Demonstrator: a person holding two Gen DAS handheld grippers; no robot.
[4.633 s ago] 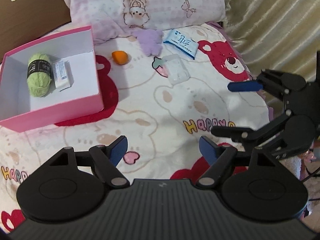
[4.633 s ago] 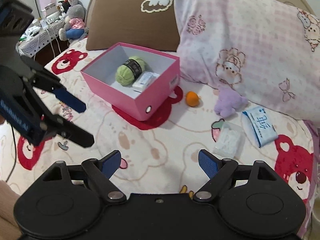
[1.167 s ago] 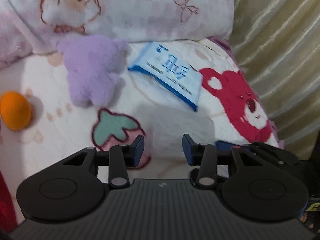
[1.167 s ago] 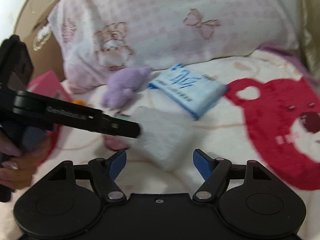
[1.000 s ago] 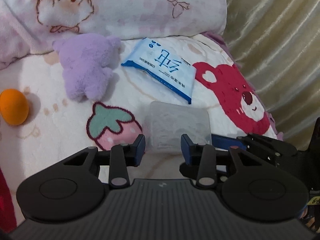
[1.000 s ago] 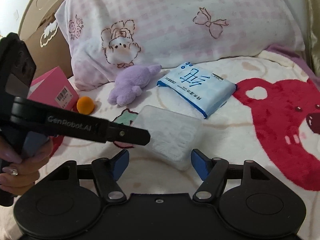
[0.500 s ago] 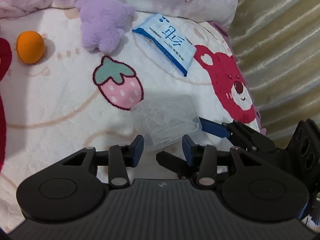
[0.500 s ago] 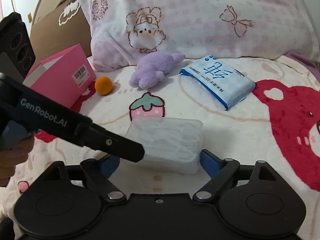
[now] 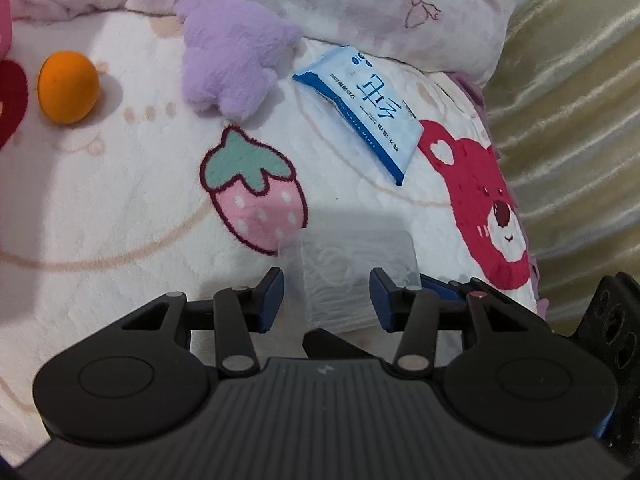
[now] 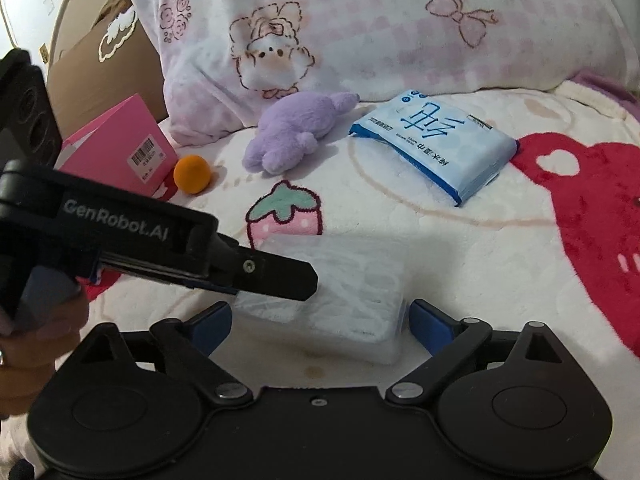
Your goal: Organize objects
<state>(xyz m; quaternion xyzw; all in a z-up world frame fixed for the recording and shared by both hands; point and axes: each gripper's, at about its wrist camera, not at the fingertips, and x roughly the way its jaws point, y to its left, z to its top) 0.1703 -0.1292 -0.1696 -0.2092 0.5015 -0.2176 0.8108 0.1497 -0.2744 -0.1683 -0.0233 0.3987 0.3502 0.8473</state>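
A clear plastic box (image 9: 352, 276) (image 10: 344, 280) lies on the bed blanket between both grippers. My left gripper (image 9: 326, 296) is partly open, its pads on either side of the box's near end with a small gap showing. My right gripper (image 10: 320, 322) is open wide, its blue pads flanking the box's long sides, just apart from it. The left gripper's finger (image 10: 240, 268) crosses over the box in the right wrist view. A purple plush toy (image 9: 236, 64) (image 10: 296, 132), a blue wipes pack (image 9: 364, 104) (image 10: 436, 140) and an orange ball (image 9: 68, 86) (image 10: 192, 174) lie beyond.
The pink box (image 10: 120, 152) stands at the left, next to the orange ball. A pink patterned pillow (image 10: 380, 28) lies at the back, a brown pillow (image 10: 100, 60) behind the pink box. A beige curtain (image 9: 580, 120) hangs along the bed's right edge.
Both grippers have closed in on the clear box from opposite sides since a second ago. The right pads now flank the box and the left pads sit at its end.
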